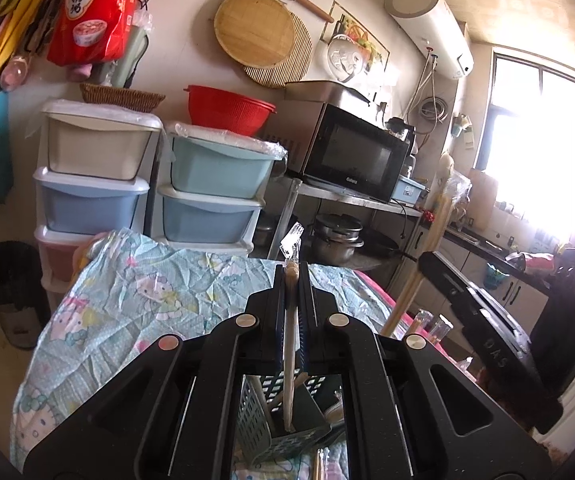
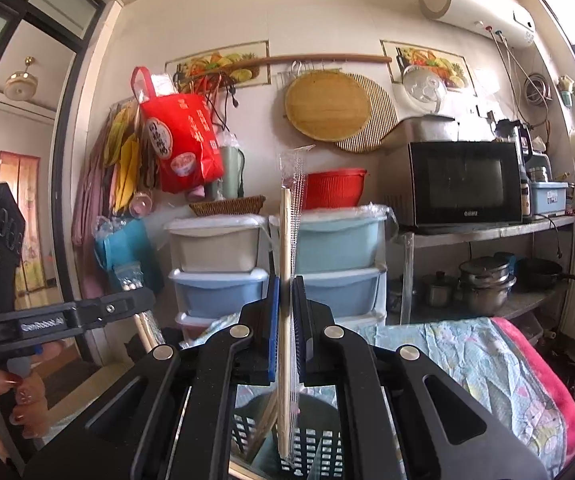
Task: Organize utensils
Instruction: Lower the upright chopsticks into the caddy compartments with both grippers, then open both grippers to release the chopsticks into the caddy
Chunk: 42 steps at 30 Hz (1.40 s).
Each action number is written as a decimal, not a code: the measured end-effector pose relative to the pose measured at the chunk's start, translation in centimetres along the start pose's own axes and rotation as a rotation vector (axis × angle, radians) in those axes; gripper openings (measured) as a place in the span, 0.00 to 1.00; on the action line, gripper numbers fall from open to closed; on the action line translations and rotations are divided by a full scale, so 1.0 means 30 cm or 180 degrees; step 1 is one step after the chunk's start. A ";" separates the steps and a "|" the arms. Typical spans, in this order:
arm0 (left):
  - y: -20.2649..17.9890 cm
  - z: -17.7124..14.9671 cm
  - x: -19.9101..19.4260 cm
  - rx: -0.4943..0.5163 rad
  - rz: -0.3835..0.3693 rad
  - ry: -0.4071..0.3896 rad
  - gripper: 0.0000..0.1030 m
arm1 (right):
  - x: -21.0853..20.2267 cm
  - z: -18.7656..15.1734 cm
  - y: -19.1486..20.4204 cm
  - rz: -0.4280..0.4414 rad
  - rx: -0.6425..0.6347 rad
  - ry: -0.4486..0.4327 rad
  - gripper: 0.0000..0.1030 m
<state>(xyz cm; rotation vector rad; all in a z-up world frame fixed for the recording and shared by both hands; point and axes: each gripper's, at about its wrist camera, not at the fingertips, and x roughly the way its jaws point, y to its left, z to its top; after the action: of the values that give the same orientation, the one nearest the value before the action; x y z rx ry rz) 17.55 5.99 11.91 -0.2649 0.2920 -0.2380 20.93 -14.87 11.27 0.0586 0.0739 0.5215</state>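
Now both tools clamp wrapped wooden chopsticks — left tool (image 1: pixel 292 280) over a perforated green basket (image 1: pixel 263 420), right tool (image 2: pixel 286 296) over a slotted black basket (image 2: pixel 311 448).

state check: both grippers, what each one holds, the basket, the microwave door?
left gripper: shut on wrapped chopsticks
right gripper: shut on second wrapped chopsticks
slotted basket: upright below the grippers, utensils inside
microwave: door closed

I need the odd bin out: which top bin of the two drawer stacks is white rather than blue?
The left stack's top bin, under the wicker basket. The right stack's top bin is pale blue.
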 end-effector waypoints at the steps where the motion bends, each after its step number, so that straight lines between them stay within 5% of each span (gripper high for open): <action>1: 0.000 -0.007 0.004 0.0000 0.0002 0.0013 0.03 | 0.009 -0.013 -0.001 -0.0008 -0.0004 0.0021 0.07; 20: -0.011 -0.106 0.058 0.0082 0.0029 0.0204 0.03 | 0.094 -0.154 0.000 -0.0089 -0.0005 0.0178 0.07; 42: 0.016 -0.150 0.061 0.0036 0.0067 0.0391 0.03 | 0.073 -0.154 -0.008 -0.0143 0.0186 0.0576 0.13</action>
<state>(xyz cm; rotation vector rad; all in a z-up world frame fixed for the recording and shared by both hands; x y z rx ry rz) 17.95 4.94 7.16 -0.2363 0.4147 -0.2354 22.55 -13.82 6.54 0.0666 0.2669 0.4788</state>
